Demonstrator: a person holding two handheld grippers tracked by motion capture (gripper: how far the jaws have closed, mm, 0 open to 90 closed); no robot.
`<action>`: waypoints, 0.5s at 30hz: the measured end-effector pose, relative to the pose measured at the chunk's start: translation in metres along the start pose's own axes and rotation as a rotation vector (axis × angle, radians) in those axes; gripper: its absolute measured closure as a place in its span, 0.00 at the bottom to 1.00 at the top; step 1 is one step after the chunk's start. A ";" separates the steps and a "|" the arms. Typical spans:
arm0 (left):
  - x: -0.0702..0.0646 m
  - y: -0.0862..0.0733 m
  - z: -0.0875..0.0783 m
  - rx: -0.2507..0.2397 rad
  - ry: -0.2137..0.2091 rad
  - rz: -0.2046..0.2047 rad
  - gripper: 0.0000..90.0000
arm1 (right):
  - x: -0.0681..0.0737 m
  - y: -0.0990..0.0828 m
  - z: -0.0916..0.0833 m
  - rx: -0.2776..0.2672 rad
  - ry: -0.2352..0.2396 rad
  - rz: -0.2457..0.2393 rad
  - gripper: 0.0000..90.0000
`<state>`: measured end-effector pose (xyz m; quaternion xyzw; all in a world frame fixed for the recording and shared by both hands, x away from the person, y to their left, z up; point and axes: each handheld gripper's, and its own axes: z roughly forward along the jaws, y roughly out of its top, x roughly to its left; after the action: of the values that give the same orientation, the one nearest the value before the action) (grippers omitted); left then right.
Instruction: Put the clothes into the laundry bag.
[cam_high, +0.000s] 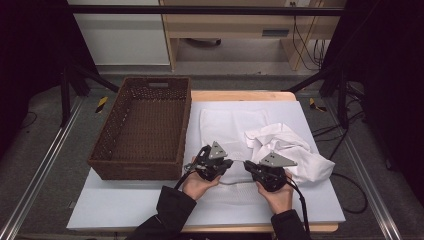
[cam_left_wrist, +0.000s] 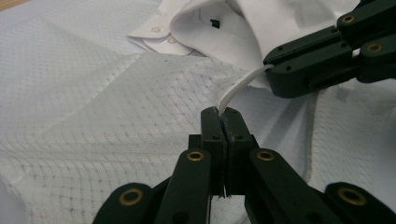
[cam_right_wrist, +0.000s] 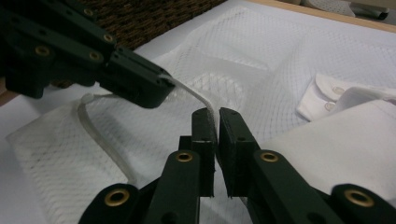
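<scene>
With both grippers, left and right, clenched on the mesh bag's near hem at mid-desk beside the shirt, draw them apart evenly, hem taut, so the mouth opens without slipping.

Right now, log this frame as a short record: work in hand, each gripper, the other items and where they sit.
work: both grippers pinch the white mesh bag's edge band
left gripper: shut on the band
right gripper: shut on the same band
white shirt: crumpled, right of the bag
wicker basket: left of the bag
</scene>
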<state>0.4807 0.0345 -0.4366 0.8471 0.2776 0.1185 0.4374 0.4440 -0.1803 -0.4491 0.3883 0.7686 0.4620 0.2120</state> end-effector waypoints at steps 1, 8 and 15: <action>-0.001 0.001 -0.001 -0.002 0.002 0.000 0.99 | 0.001 -0.002 -0.003 -0.004 0.004 0.000 0.91; -0.001 0.010 -0.008 -0.024 0.014 -0.002 0.99 | 0.000 -0.024 -0.031 0.001 0.043 0.030 0.88; -0.003 0.017 -0.013 -0.050 0.016 0.001 0.99 | 0.004 -0.053 -0.024 0.128 0.045 0.030 0.96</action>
<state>0.4784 0.0335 -0.4149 0.8351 0.2777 0.1323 0.4560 0.4039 -0.2052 -0.4838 0.4019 0.7953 0.4237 0.1628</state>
